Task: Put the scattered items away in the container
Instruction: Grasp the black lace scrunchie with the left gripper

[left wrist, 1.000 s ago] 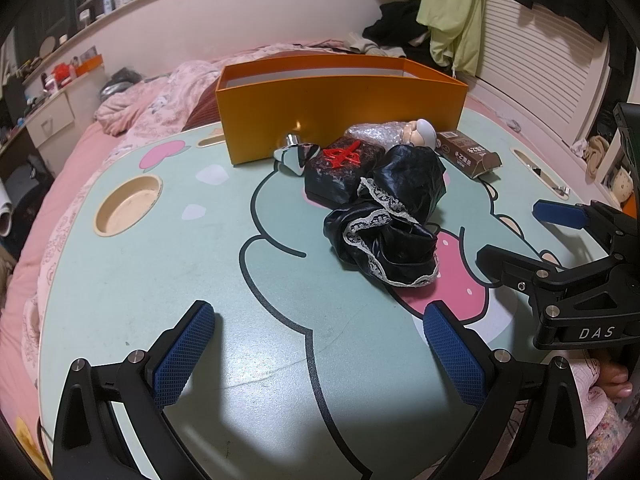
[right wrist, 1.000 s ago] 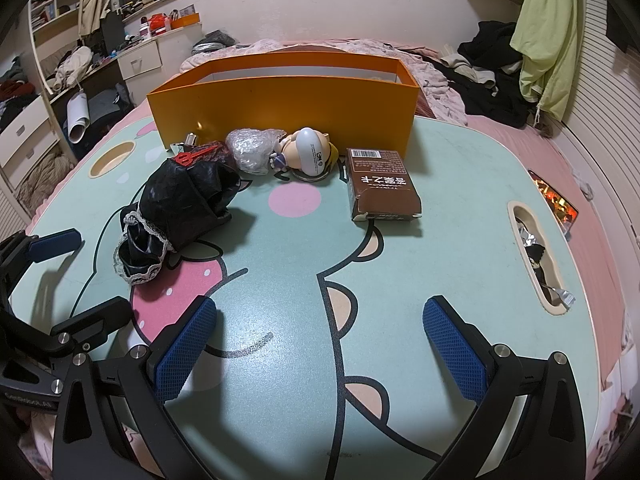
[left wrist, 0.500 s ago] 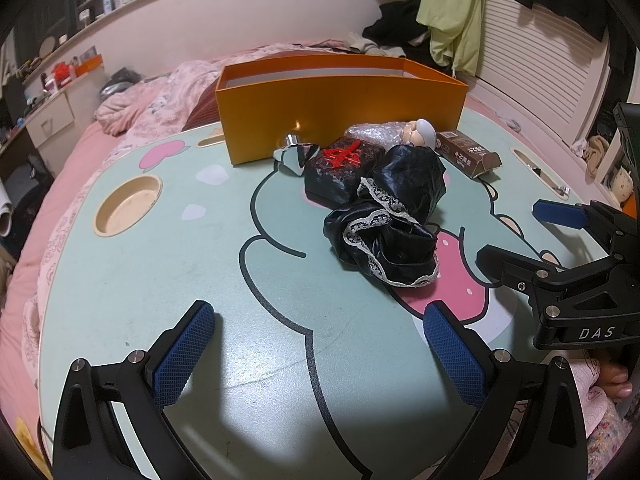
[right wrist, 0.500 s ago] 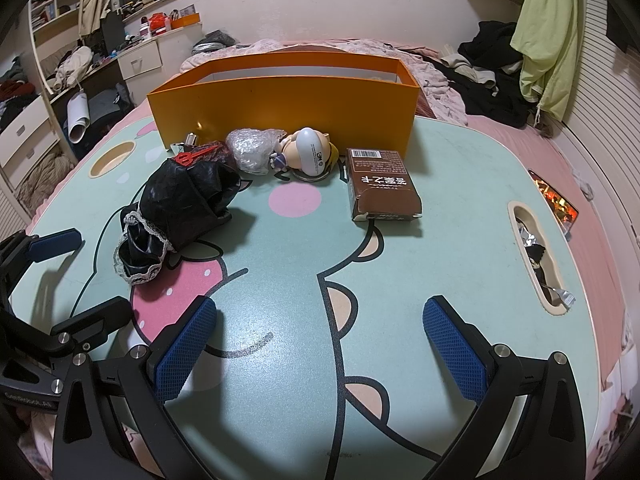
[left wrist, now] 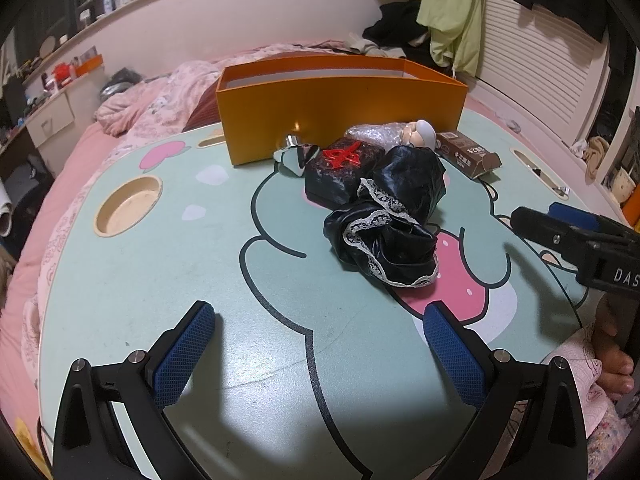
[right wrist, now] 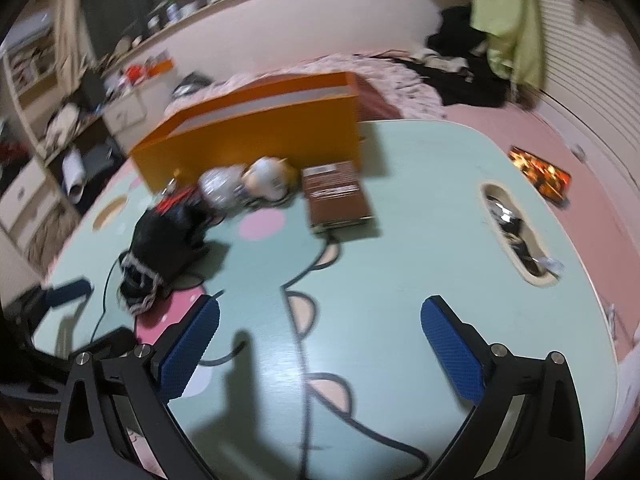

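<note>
My left gripper point(left wrist: 316, 340) and right gripper point(right wrist: 320, 336): fingers spread, empty. Right view blurred. Orange box point(left wrist: 340, 104) at bench point(left wrist: 160, 280) far edge; black lace cloth point(left wrist: 384, 236), carton point(right wrist: 336, 196) before it, figurine half hidden.

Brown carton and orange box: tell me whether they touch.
Apart. The left wrist view shows the brown carton lying on the table in front of the orange box, with a strip of bare tabletop between them.
</note>
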`<state>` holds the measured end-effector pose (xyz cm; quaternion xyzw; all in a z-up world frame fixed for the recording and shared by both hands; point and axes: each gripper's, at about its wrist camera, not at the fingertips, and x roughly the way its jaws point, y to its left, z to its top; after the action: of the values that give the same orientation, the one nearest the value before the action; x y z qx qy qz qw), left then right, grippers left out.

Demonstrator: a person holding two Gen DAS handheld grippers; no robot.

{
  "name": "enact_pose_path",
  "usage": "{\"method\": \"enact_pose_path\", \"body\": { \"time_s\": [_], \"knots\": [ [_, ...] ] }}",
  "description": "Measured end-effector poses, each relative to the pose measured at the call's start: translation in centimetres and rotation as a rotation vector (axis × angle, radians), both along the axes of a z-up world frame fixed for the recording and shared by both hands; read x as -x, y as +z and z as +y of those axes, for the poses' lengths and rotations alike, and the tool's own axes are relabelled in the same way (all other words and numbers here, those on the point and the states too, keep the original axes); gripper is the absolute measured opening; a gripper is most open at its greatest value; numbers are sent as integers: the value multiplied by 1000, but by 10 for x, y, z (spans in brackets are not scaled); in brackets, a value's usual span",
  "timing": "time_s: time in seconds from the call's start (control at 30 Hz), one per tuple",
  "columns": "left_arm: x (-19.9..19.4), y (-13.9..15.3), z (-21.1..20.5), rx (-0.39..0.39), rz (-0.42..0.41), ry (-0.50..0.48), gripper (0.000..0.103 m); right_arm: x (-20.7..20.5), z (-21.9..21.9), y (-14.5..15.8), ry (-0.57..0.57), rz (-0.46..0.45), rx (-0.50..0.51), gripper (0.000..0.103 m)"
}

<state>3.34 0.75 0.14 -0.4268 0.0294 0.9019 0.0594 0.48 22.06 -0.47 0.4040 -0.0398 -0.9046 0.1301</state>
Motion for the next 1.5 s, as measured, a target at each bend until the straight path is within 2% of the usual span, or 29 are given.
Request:
{"method": "enact_pose_path", "body": {
  "time_s": [0.13, 0.27, 0.4, 0.47, 0.53, 0.6, 0.7, 0.9, 0.93, 0.97, 1.03, 1.1, 1.17, 1.27, 1.33, 1.4, 1.5],
  "knots": [
    [0, 6, 3, 16, 16, -16, 103, 3, -7, 1, 0, -1, -18, 101],
    [5, 24, 18, 16, 81, -86, 103, 4, -4, 2, 1, 2, 3, 101],
    [26, 31, 37, -21, 69, -158, 101, 2, 2, 1, 0, 9, 42, 101],
    [39, 25, 44, -44, 23, -180, 87, 2, 3, 1, 0, 11, 50, 100],
    [44, 21, 45, -48, -12, -174, 45, 2, 5, 0, -34, 13, 27, 95],
    [39, 19, 41, -38, -10, -168, 38, 2, 8, 1, -33, 17, 46, 95],
    [25, 21, 30, -88, 0, -175, 28, 2, 9, 1, -31, 19, 52, 95],
    [-11, 27, 11, -120, 13, -151, 27, 2, 10, 0, -28, 19, 46, 95],
    [-15, 26, 10, -115, 14, -146, 31, 2, 10, 0, -27, 19, 44, 95],
    [-17, 27, 10, -106, 20, -140, 36, 1, 9, 0, -27, 19, 43, 95],
    [-19, 31, 11, -83, 54, -136, 69, 1, 9, -1, -25, 18, 42, 95],
    [-17, 37, 15, -53, 98, -142, 79, 0, 8, 0, -26, 19, 43, 95],
    [-10, 38, 23, -41, 103, -175, 79, 0, 8, 0, -25, 19, 42, 95],
    [7, 24, 37, -19, 43, -203, 78, 0, 8, 0, -25, 19, 43, 95],
    [12, 11, 42, 1, 6, -212, 46, 0, 8, 0, -25, 19, 42, 95],
    [10, 7, 40, -10, 12, -211, 38, 0, 8, 0, -25, 18, 41, 95],
    [5, 8, 31, -28, 25, -182, 35, -1, 7, 0, -25, 18, 42, 95]
  ]
}}
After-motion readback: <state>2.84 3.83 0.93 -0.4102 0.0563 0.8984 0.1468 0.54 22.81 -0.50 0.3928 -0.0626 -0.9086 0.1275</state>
